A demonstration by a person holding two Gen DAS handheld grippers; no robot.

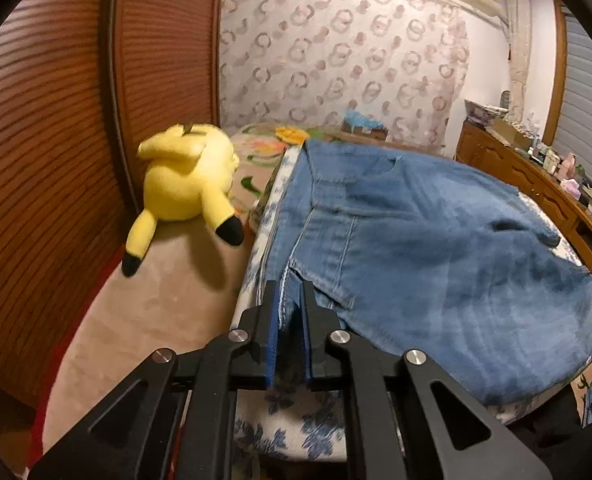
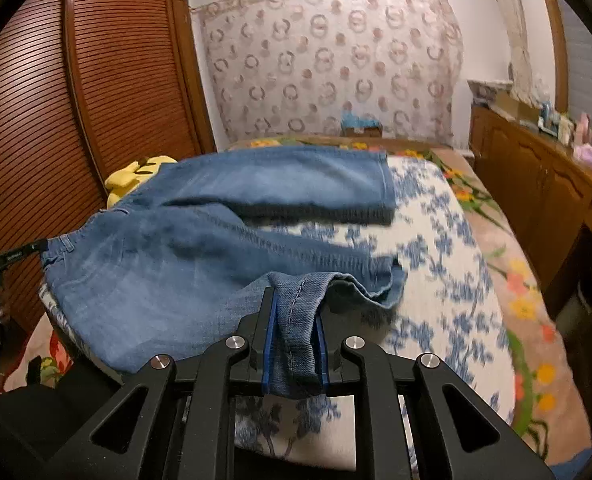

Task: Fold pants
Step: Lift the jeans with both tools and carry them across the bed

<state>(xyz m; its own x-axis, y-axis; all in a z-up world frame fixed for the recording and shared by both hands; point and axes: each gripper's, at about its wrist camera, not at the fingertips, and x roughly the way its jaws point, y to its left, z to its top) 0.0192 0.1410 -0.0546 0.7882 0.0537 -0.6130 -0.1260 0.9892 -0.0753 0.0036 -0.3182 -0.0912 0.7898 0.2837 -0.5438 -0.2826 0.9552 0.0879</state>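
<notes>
Jeans [image 2: 200, 248] are lying across the blue-floral cushion [image 2: 435, 264] on the bed, long axis running left-right in front of both grippers: waistband end toward the left, leg hems toward the right. Near leg is lying closest, far leg [image 2: 296, 184] is lying flat behind it, hem pointing right, apart from the near one by a strip of bare cushion. Right gripper [image 2: 294, 344] is clamping the near leg's hem, jaws nearly closed on a bunched fold of denim, hem lifted slightly off the cushion. Left gripper [image 1: 289, 332] is pinching the waistband corner at the near left edge, jaws narrowly apart with denim between the blue pads. Each end already has its own gripper, so neither is nearer overall; my read is the next move turns on the across-body axis: either carrying the near leg away from me onto the far leg, or bringing hem leftward to waistband. Yellow plush toy [image 1: 188, 184] is sitting just left of the cushion by the slatted wardrobe [image 1: 56, 140], well clear of the fold path.
</notes>
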